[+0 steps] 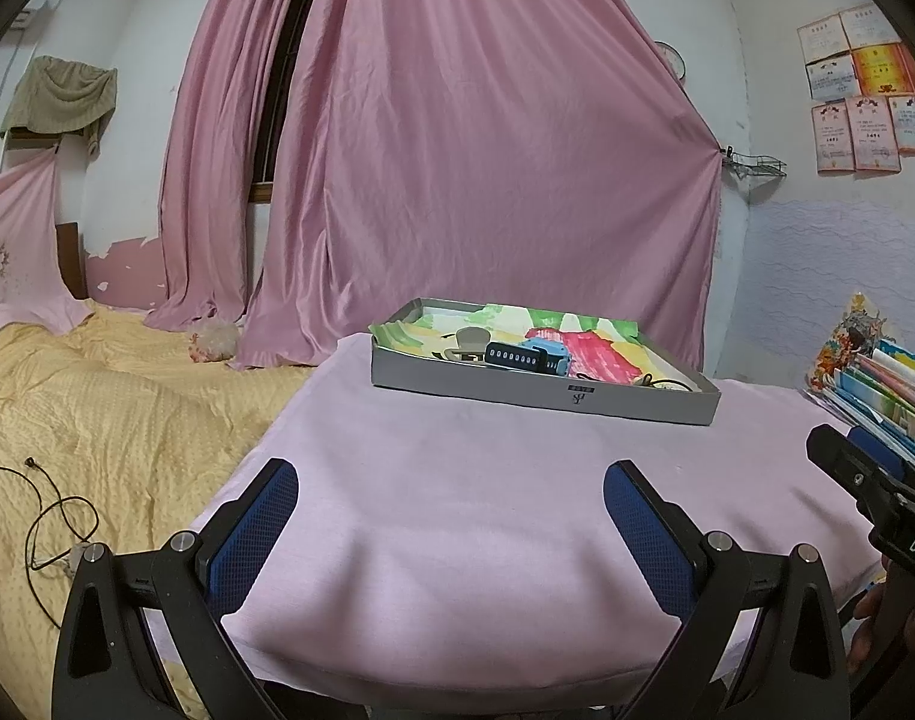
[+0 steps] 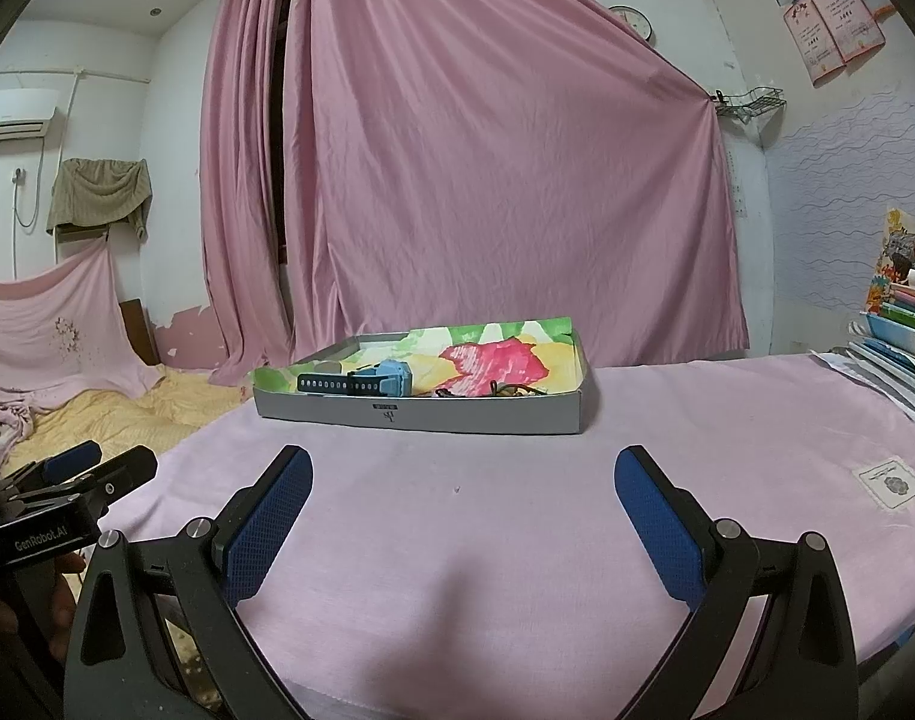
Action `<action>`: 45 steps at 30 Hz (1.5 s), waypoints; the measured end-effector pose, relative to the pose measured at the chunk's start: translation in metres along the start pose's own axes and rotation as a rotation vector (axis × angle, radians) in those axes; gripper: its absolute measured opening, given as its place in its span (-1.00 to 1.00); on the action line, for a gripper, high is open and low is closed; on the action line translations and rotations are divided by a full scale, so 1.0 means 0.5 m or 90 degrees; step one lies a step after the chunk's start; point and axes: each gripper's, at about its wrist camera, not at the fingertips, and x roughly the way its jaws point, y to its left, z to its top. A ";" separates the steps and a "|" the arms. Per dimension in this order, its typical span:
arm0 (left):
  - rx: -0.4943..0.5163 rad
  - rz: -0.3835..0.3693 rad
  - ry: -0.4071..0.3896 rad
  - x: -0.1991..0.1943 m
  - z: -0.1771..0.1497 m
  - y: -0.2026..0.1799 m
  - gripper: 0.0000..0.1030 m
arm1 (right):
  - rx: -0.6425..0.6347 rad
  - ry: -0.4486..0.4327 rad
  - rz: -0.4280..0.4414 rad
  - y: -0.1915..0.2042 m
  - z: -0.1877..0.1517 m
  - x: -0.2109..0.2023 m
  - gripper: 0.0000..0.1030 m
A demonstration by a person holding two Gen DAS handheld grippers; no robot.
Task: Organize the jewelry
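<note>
I hold my left gripper [image 1: 451,498] and my right gripper [image 2: 463,483] low over the desk draped in a pale pink cloth [image 2: 517,510], both with jaws spread wide and nothing between them. The shallow grey cardboard box lined with a bright painted paper [image 2: 421,414] sits well ahead of me, near the far edge. In it lie a light blue watch with a dark perforated strap [image 2: 361,382], a pale grey clip-like piece [image 1: 472,343] and a small tangle of thin dark cord or chain [image 2: 505,390], too small to make out. The cloth before me is bare, so I judge the sorting barely begun or already gathered; I cannot tell which.
</note>
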 end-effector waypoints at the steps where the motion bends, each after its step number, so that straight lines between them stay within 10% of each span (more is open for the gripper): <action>1: 0.000 0.000 0.000 0.000 -0.001 0.000 0.99 | 0.000 0.000 0.000 0.000 -0.001 0.000 0.93; 45: 0.012 0.001 0.016 0.003 -0.007 0.000 0.99 | 0.003 0.005 -0.006 0.006 -0.012 0.006 0.93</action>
